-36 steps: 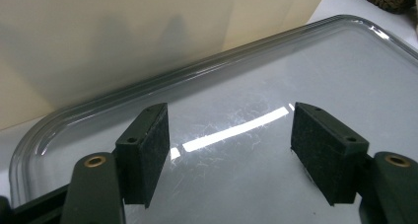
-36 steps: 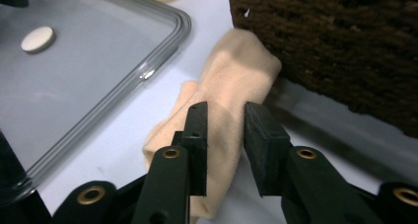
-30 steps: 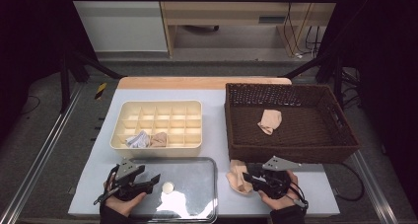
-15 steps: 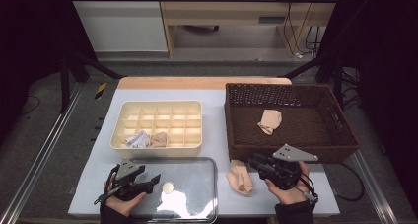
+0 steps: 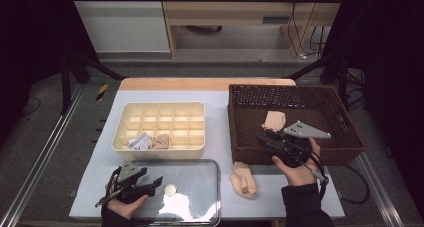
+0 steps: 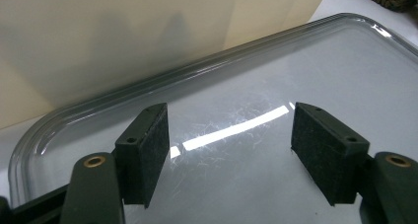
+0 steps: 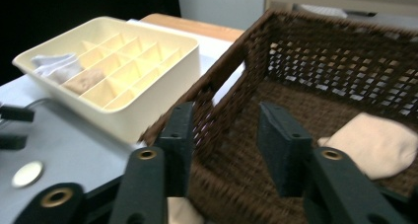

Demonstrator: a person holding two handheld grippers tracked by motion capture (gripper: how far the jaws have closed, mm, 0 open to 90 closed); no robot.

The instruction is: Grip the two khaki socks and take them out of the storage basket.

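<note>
We see overhead light glaring white off the clear tray, a bright surface ringed by dark surroundings, and slight motion blur softening the basket.

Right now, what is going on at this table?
A person is sorting socks with a pair of tongs in each hand. The right tongs have just been opening and hang empty over the near rim of the wicker basket, where one beige sock lies. Another beige sock lies on the table. The left tongs rest open over the clear tray. The divided box holds two socks.
</note>
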